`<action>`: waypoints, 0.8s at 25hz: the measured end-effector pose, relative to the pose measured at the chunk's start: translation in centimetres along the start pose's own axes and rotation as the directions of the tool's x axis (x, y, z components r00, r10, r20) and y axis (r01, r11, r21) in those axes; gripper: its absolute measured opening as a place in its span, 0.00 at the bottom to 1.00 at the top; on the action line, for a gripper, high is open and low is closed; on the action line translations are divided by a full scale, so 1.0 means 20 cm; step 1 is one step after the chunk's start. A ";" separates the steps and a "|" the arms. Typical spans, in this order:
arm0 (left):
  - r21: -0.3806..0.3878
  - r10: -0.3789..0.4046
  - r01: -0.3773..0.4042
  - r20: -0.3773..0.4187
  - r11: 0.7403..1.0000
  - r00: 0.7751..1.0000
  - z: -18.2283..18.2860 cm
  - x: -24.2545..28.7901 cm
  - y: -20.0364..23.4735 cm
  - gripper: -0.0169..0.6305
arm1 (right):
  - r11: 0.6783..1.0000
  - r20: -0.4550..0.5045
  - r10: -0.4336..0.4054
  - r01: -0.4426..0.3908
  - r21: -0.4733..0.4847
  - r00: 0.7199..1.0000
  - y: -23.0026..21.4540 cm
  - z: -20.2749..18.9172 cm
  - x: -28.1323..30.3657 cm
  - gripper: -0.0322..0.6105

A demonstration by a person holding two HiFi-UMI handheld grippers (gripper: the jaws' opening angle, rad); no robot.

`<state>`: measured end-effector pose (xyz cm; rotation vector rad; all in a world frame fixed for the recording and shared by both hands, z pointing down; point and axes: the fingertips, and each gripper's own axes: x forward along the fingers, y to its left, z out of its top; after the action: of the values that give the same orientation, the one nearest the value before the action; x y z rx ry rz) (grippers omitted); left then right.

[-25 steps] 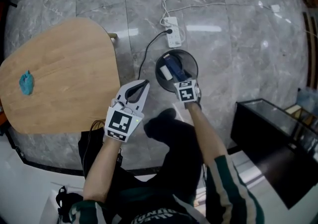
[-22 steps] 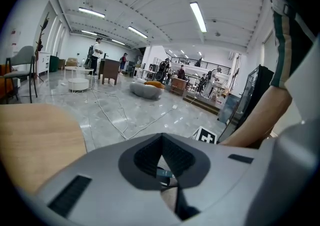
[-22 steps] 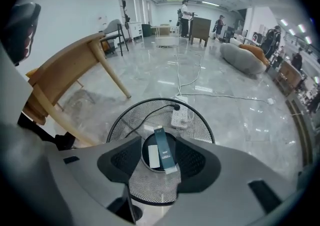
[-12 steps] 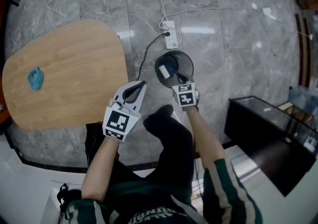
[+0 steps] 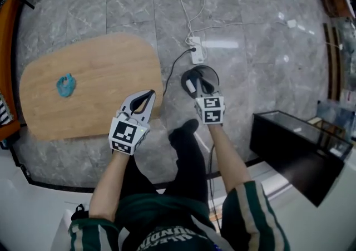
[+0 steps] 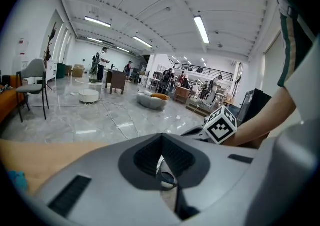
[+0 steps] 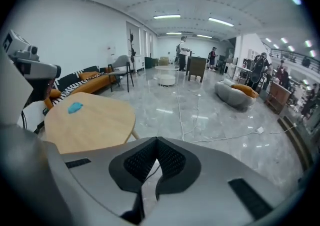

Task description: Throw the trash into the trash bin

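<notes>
The left gripper (image 5: 149,95) and right gripper (image 5: 201,86), just closed, are hanging pinched together, empty; approaching the crumpled blue scrap (image 5: 65,85) on the oval wooden table (image 5: 111,66), far left, is needing opened jaws.

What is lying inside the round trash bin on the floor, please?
Inside the trash bin, one white piece shows against a dark interior. The right tongs hang in front of its near side and cover the rest, so any other trash there cannot be seen.
</notes>
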<state>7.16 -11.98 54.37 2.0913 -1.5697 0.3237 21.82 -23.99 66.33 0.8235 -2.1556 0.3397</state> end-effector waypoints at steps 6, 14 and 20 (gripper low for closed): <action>-0.007 0.058 -0.058 0.035 0.998 0.998 0.17 -0.35 0.22 0.03 | 0.999 0.087 0.034 -0.033 -0.004 0.996 0.33 0.41 -0.14 0.05; -0.078 0.240 -0.234 0.081 0.969 0.967 0.28 -0.98 0.64 0.03 | 0.971 0.159 0.195 -0.168 -0.168 0.968 1.03 0.92 -0.18 0.05; -0.153 0.397 -0.382 0.085 0.911 0.914 0.15 -1.46 1.00 0.03 | 0.895 0.130 0.356 -0.298 -0.332 0.925 1.70 1.10 -0.04 0.05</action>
<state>-20.97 6.40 42.91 1.7108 -2.0221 0.2289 -13.06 -8.65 52.28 0.3211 -2.4482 0.0886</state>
